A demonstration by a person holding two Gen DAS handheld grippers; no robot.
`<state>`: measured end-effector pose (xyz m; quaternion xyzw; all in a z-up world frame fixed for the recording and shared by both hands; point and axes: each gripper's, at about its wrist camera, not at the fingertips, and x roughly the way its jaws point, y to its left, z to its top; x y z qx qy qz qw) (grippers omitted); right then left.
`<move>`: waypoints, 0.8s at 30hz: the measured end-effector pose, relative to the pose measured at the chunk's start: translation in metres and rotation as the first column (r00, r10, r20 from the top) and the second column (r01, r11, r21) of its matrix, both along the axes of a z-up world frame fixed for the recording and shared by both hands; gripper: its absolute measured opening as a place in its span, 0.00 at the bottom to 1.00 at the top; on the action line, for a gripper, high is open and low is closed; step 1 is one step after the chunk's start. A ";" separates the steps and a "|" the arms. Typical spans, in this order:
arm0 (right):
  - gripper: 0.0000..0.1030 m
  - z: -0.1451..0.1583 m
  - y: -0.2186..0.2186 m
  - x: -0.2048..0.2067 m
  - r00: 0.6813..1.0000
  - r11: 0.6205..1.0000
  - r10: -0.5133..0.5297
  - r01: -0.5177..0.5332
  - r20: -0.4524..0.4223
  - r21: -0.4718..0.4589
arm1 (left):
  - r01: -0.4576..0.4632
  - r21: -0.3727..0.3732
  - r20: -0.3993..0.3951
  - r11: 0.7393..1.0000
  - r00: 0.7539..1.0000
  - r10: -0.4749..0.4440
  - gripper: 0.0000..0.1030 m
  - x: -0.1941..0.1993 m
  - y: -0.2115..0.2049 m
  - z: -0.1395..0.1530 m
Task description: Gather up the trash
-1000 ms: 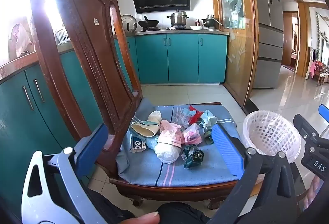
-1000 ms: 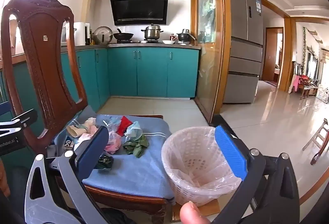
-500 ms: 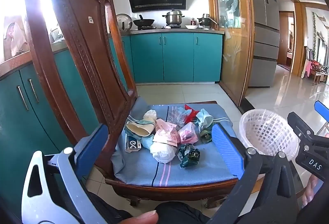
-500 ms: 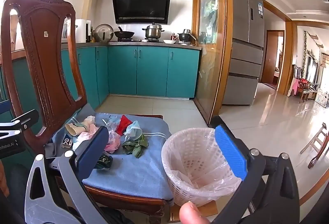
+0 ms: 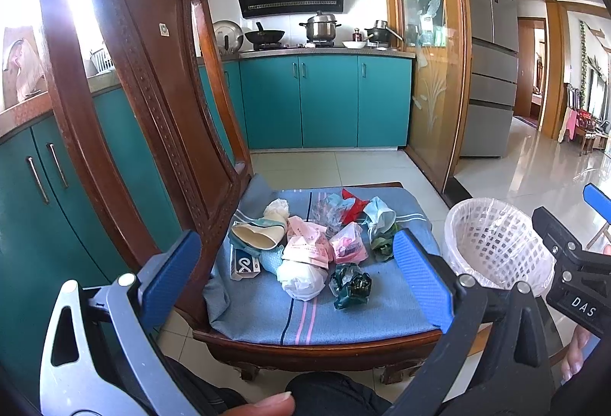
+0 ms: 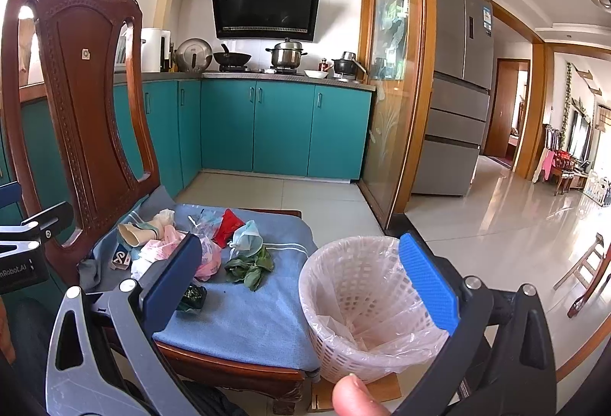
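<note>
Blue cloth covers the seat of a wooden chair (image 5: 152, 110), and a pile of trash (image 5: 313, 244) sits on it: a white crumpled bag (image 5: 301, 276), a pink packet (image 5: 345, 244), green leaves (image 6: 250, 269) and a dark green wrapper (image 5: 349, 286). A white basket (image 6: 355, 305) with a plastic liner stands just beside the chair. The left gripper (image 5: 298, 278) and right gripper (image 6: 301, 286) are both spread wide apart, holding nothing.
</note>
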<state>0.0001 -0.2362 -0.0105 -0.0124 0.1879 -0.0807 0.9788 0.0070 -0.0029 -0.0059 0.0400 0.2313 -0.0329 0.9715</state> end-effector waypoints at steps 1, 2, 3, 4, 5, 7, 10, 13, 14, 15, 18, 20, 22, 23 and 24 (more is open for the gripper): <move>0.97 -0.001 0.000 0.001 1.000 1.000 -0.002 0.002 -0.003 -0.003 | 0.001 0.001 -0.004 1.000 1.000 -0.001 0.98 0.001 0.000 0.000; 0.97 -0.002 0.000 0.001 1.000 1.000 -0.004 0.004 -0.005 -0.005 | 0.002 0.001 -0.005 1.000 1.000 -0.002 0.98 0.001 0.000 0.000; 0.97 -0.003 -0.001 0.002 1.000 1.000 -0.004 0.004 -0.006 -0.005 | 0.003 0.001 -0.005 1.000 1.000 -0.003 0.98 0.001 0.000 0.000; 0.97 -0.002 0.000 0.002 1.000 1.000 -0.004 0.004 -0.007 -0.002 | 0.002 0.002 -0.006 1.000 1.000 -0.002 0.98 0.002 -0.001 0.000; 0.97 0.000 0.001 0.002 1.000 1.000 -0.005 0.005 -0.009 -0.003 | 0.001 0.001 -0.006 1.000 1.000 -0.001 0.98 0.002 0.000 0.000; 0.97 0.000 0.001 0.002 1.000 1.000 -0.008 0.007 -0.008 -0.006 | 0.003 0.001 -0.008 1.000 1.000 -0.003 0.98 0.002 0.000 0.000; 0.97 0.000 0.001 0.002 1.000 1.000 -0.007 0.007 -0.009 -0.006 | 0.004 0.001 -0.011 1.000 1.000 -0.004 0.98 0.004 0.000 0.000; 0.97 -0.001 0.001 0.001 1.000 1.000 -0.010 0.010 -0.009 -0.008 | 0.004 0.001 -0.012 1.000 1.000 -0.004 0.98 0.004 0.000 0.000; 0.97 -0.002 0.001 0.002 1.000 1.000 -0.011 0.011 -0.010 -0.007 | 0.004 0.002 -0.012 1.000 1.000 -0.004 0.98 0.004 0.000 -0.001; 0.97 -0.002 0.001 0.002 1.000 1.000 -0.011 0.011 -0.011 -0.006 | 0.004 0.002 -0.012 1.000 1.000 -0.004 0.98 0.004 0.000 -0.001; 0.97 -0.003 0.000 0.002 1.000 1.000 -0.012 0.012 -0.014 -0.008 | 0.004 0.003 -0.017 1.000 1.000 -0.004 0.98 0.005 -0.001 -0.002; 0.97 -0.003 0.000 0.002 1.000 1.000 -0.013 0.013 -0.017 -0.009 | 0.004 0.003 -0.018 1.000 1.000 -0.004 0.98 0.005 0.000 -0.003; 0.97 -0.004 -0.001 0.002 1.000 1.000 -0.014 0.014 -0.018 -0.011 | 0.004 0.001 -0.020 1.000 1.000 -0.004 0.98 0.005 0.000 -0.004; 0.97 -0.004 -0.001 0.002 1.000 1.000 -0.015 0.015 -0.018 -0.014 | 0.004 0.000 -0.022 1.000 1.000 -0.004 0.98 0.005 -0.001 -0.004; 0.97 -0.004 0.000 0.003 1.000 1.000 -0.017 0.017 -0.019 -0.017 | 0.005 0.000 -0.024 1.000 1.000 -0.005 0.98 0.005 -0.001 -0.004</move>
